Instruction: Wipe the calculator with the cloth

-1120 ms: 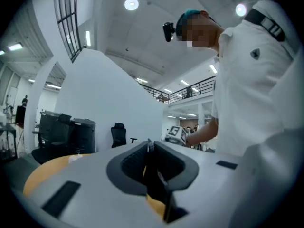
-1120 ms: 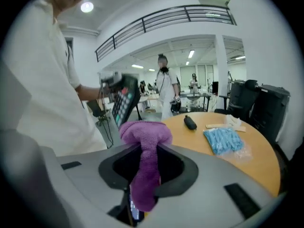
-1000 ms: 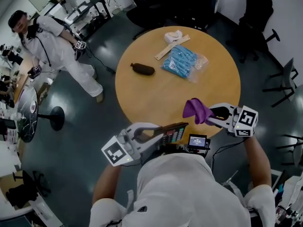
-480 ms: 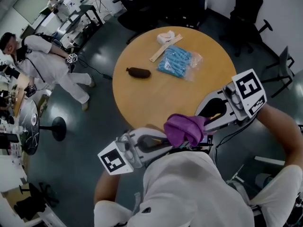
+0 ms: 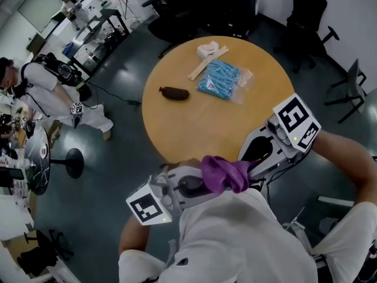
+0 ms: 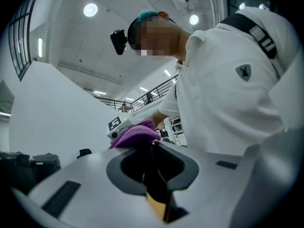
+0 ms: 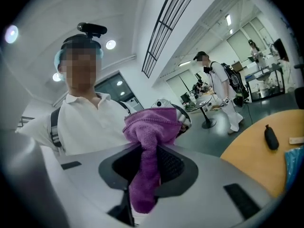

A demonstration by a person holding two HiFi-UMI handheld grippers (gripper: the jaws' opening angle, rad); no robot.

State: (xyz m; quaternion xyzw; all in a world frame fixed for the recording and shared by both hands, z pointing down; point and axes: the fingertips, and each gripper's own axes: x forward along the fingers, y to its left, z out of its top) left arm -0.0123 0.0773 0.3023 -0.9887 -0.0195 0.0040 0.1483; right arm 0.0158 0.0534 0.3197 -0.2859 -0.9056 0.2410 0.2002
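Observation:
In the head view both grippers are raised close to my chest, off the table. My right gripper (image 5: 250, 167) is shut on the purple cloth (image 5: 224, 173), which bunches past its jaws and lies over the tip of my left gripper (image 5: 206, 184). In the right gripper view the cloth (image 7: 147, 175) hangs down between that gripper's (image 7: 152, 151) jaws. In the left gripper view the left gripper (image 6: 154, 148) is shut on the dark calculator (image 6: 159, 184), seen edge-on, with the cloth (image 6: 135, 134) just beyond. The cloth hides the calculator in the head view.
The round wooden table (image 5: 177, 134) lies ahead, bearing a dark pouch (image 5: 175, 93), a blue bag (image 5: 221, 78), a wooden strip (image 5: 207, 62) and a white bundle (image 5: 206, 48). Office chairs (image 5: 309, 16) stand behind it. A person in white (image 5: 41, 81) stands far left.
Both grippers have risen toward my chest. The right gripper swung up and turned left, carrying the cloth over the calculator, which showed its keys before. The person at far left moved away.

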